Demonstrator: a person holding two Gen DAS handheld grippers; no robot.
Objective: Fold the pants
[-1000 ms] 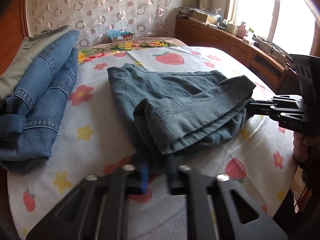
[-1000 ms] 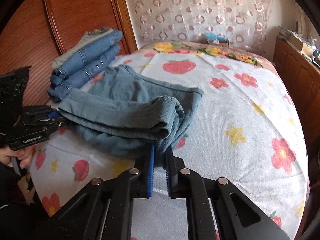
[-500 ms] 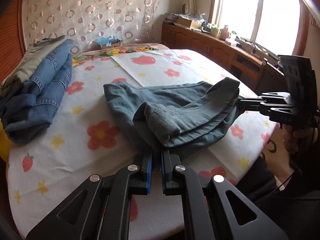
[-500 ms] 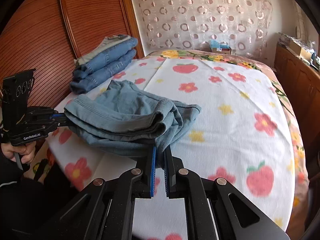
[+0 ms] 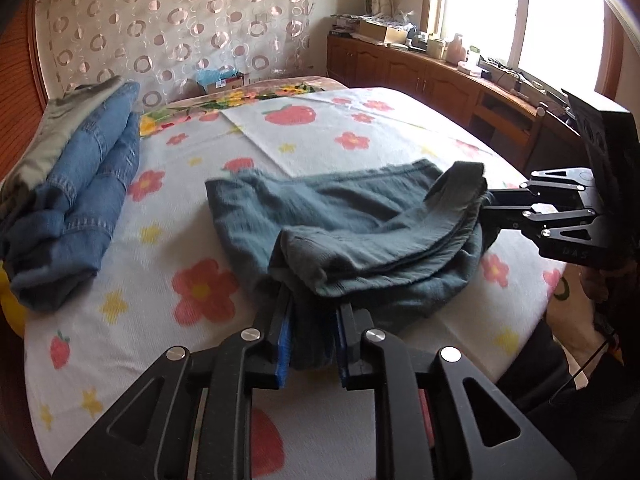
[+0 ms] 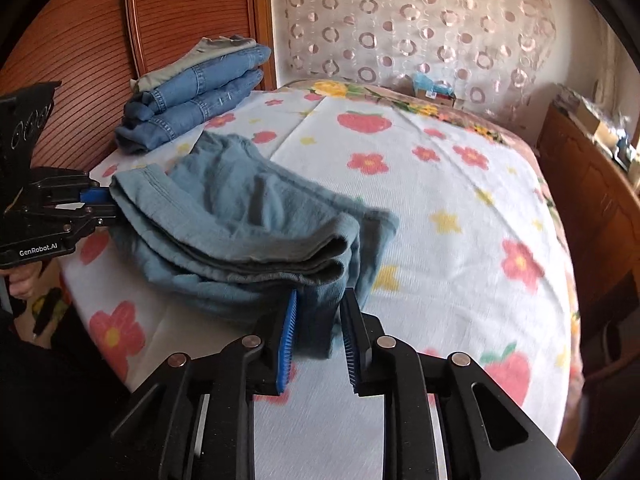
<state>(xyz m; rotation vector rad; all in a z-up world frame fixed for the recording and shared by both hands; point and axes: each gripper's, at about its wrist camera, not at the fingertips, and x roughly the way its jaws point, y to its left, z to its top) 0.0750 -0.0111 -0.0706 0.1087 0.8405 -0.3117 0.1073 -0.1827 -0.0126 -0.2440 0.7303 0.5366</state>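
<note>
My left gripper (image 5: 310,334) has its jaws spread, a fold of the pants (image 5: 360,232) loose between them. My right gripper (image 6: 318,334) stands parted the same way. The pants lie folded at the bed's (image 6: 460,208) near edge — I should judge it best to draw both straight back, low and level, without snagging a layer. Folded jeans (image 5: 80,188) sit at the left edge; a wooden cabinet (image 5: 420,80) under windows on the right.
</note>
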